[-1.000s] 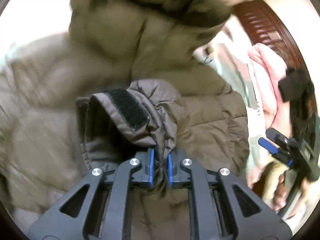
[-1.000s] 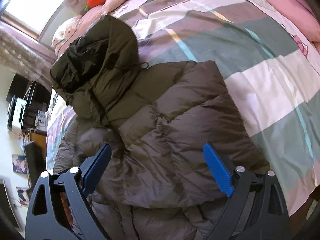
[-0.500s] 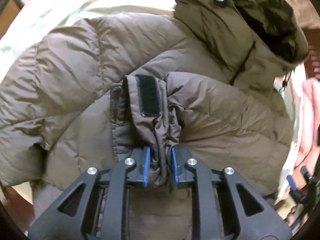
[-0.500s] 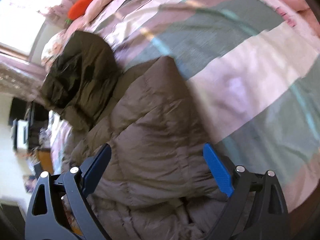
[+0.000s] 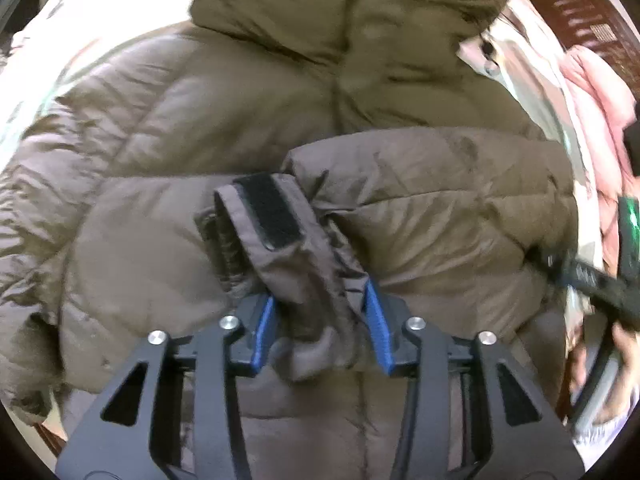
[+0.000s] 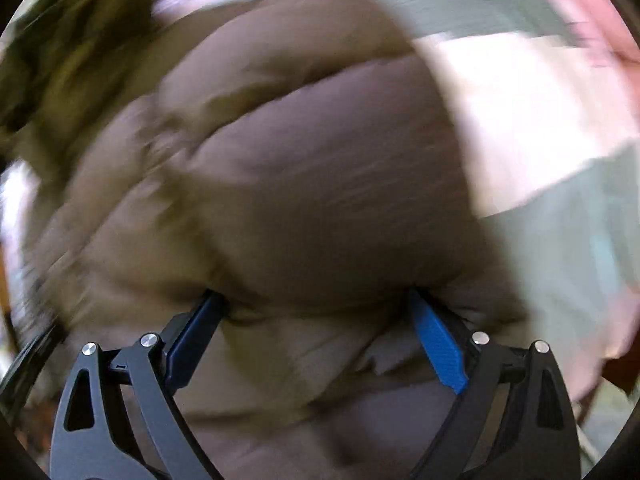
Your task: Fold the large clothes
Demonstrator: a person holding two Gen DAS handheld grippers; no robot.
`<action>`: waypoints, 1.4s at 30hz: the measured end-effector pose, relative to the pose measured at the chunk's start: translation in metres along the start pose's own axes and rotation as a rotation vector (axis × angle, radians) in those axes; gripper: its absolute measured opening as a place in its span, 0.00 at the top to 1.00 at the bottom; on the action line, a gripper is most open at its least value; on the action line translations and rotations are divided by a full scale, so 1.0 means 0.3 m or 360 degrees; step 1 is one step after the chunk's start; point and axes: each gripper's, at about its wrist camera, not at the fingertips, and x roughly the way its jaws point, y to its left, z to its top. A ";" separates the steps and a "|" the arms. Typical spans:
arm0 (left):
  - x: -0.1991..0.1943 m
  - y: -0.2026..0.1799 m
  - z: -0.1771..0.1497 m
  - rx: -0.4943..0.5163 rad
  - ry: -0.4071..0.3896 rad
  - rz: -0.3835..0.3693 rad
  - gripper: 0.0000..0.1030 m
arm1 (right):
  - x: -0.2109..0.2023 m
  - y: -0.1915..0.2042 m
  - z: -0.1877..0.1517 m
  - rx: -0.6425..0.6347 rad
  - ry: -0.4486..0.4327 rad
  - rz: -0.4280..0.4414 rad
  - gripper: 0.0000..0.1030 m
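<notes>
1. The left gripper has its blue pads parted around the sleeve cuff of a brown puffer jacket; the cuff sits between them, and whether they press it cannot be told.
2. A black velcro strip runs along the cuff, which lies over the jacket's quilted body.
3. The right gripper is spread wide, its blue fingers against a rounded fold of the jacket, in a heavily blurred view.
4. The jacket lies on a pastel-striped bedspread, its hood at the far end.
</notes>
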 end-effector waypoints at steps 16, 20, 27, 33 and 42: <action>0.004 0.138 0.103 -0.0173 -0.0164 -0.0049 0.57 | -0.003 0.127 0.066 -0.0224 -0.0191 0.0054 0.04; -0.071 0.153 0.139 -0.0126 -0.0358 0.0041 0.50 | -0.031 0.145 0.093 -0.0223 -0.0275 0.0074 0.04; -0.232 0.145 0.117 -0.0091 -0.0548 0.0120 0.30 | -0.090 0.124 0.093 -0.0173 -0.0270 0.0200 0.04; -0.107 0.098 0.079 0.0042 -0.0260 0.0151 0.38 | -0.038 0.230 0.029 -0.0340 -0.0232 0.0017 0.02; -0.264 0.609 -0.009 -0.1060 -0.0137 0.0053 0.07 | -0.024 0.292 0.028 -0.0484 -0.0201 -0.0063 0.01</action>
